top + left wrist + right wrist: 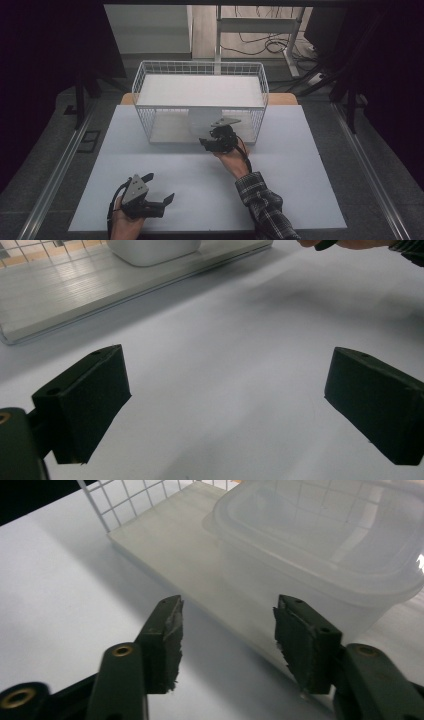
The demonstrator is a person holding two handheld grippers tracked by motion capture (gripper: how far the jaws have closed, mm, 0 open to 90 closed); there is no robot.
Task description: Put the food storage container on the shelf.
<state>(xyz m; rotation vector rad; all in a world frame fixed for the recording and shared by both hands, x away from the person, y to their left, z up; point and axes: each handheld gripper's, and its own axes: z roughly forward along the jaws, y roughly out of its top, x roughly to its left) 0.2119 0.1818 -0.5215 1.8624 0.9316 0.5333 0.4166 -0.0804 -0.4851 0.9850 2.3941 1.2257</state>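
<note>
A clear plastic container (200, 122) (320, 540) with a lid stands on the lower floor of a white wire basket (200, 67) (125, 500), which opens toward me. My right gripper (215, 136) (227, 610) is at that opening, just short of the container's near wall. It is open, and its jaws hold nothing between them. My left gripper (160, 187) (225, 370) rests low over the white table top (280, 190) at the front left, open wide and empty. In the left gripper view the container (150, 250) and the basket's floor (75, 295) lie farther off.
The basket has a flat white upper shelf (200, 90) over the container's space. Wire walls close its sides and back. Metal rails (55, 170) run along both sides of the table. Cables and a desk frame (280, 45) lie on the floor behind.
</note>
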